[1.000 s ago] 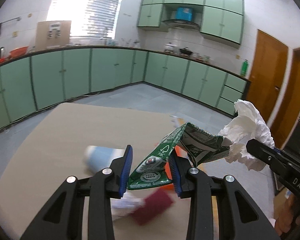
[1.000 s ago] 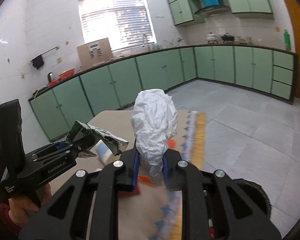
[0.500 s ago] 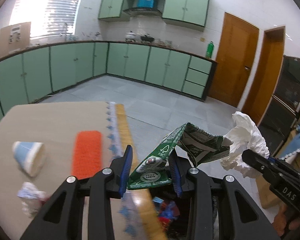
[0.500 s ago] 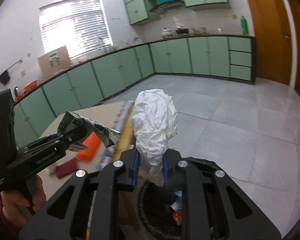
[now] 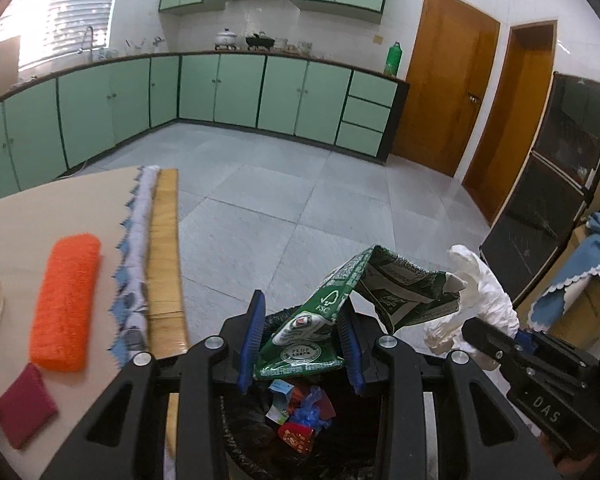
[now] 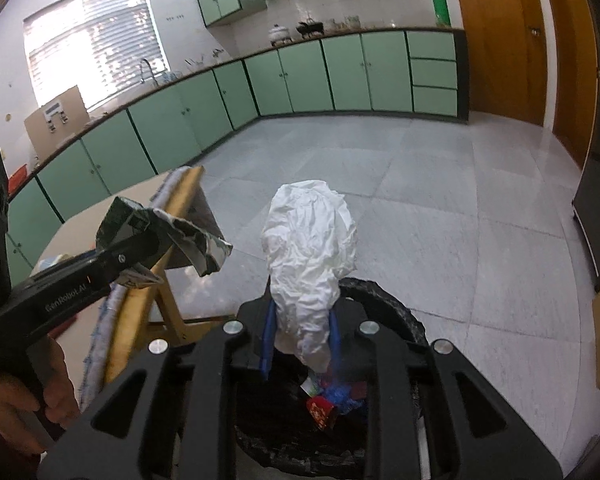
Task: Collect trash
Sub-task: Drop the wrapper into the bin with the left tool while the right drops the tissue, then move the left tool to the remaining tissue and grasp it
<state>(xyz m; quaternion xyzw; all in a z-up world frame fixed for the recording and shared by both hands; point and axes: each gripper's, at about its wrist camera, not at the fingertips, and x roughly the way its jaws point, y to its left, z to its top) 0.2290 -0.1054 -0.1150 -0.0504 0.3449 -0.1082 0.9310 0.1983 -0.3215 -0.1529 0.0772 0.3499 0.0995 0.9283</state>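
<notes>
A crumpled green carton is pinched by the left gripper, white tissue clamped in the right gripper — both held over the bin.

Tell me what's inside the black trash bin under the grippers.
Inside the trash bin lie a red packet, blue crumpled plastic and a white-and-teal wrapper. The gripper bodies cover much of the opening, and the dark liner hides anything deeper.
</notes>
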